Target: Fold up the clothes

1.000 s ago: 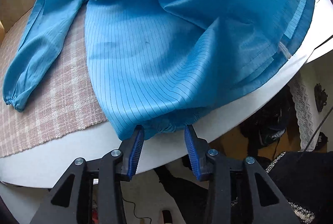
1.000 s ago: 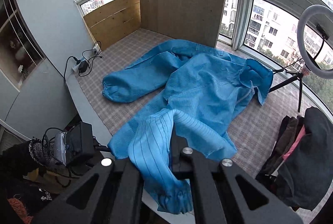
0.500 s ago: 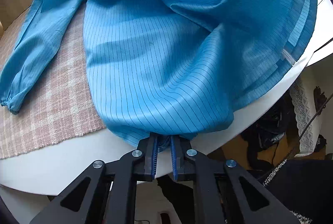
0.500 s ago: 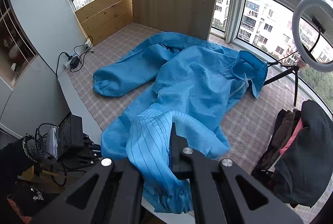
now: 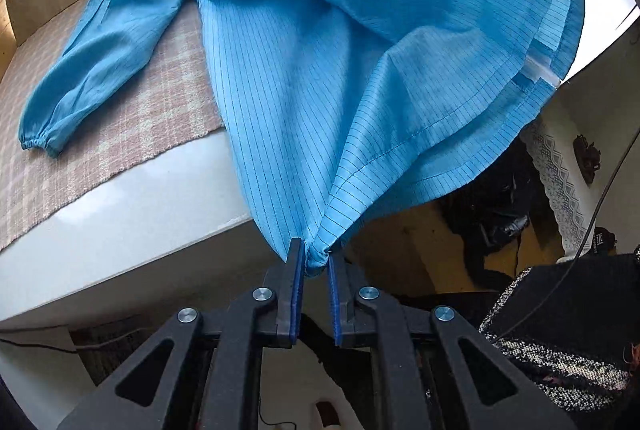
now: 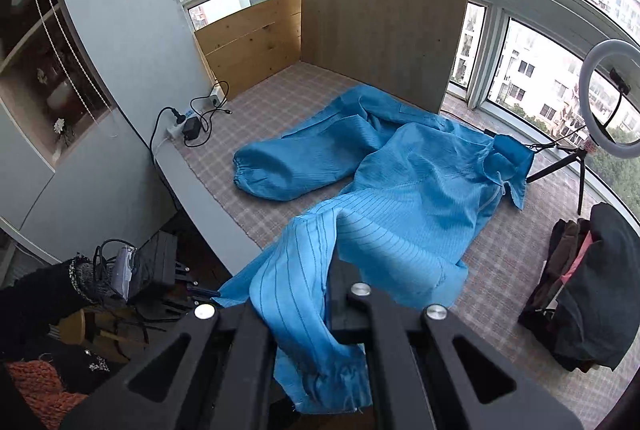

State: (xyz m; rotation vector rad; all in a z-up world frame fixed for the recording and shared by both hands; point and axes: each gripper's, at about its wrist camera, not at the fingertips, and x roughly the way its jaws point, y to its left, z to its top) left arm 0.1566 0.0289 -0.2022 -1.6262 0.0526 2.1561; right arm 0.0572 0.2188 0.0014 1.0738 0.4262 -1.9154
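Blue pinstriped fabric garment [image 6: 404, 198] lying spread over pink-and-white checked woven mat [image 6: 280, 98], hem trailing past white table edge [image 5: 132, 206]; left gripper [image 5: 315, 262] pinching gathered hem, jaws having just been closing; right gripper [image 6: 332, 294] clamping bunched cloth.

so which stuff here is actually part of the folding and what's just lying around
Part of the job:
- blue striped coat
- left gripper, jaws just closing on the coat's hem corner
- right gripper, shut on a coat edge
- checked mat under the coat

Lying about:
- ring light
- power strip
- dark clothes pile
- wooden board
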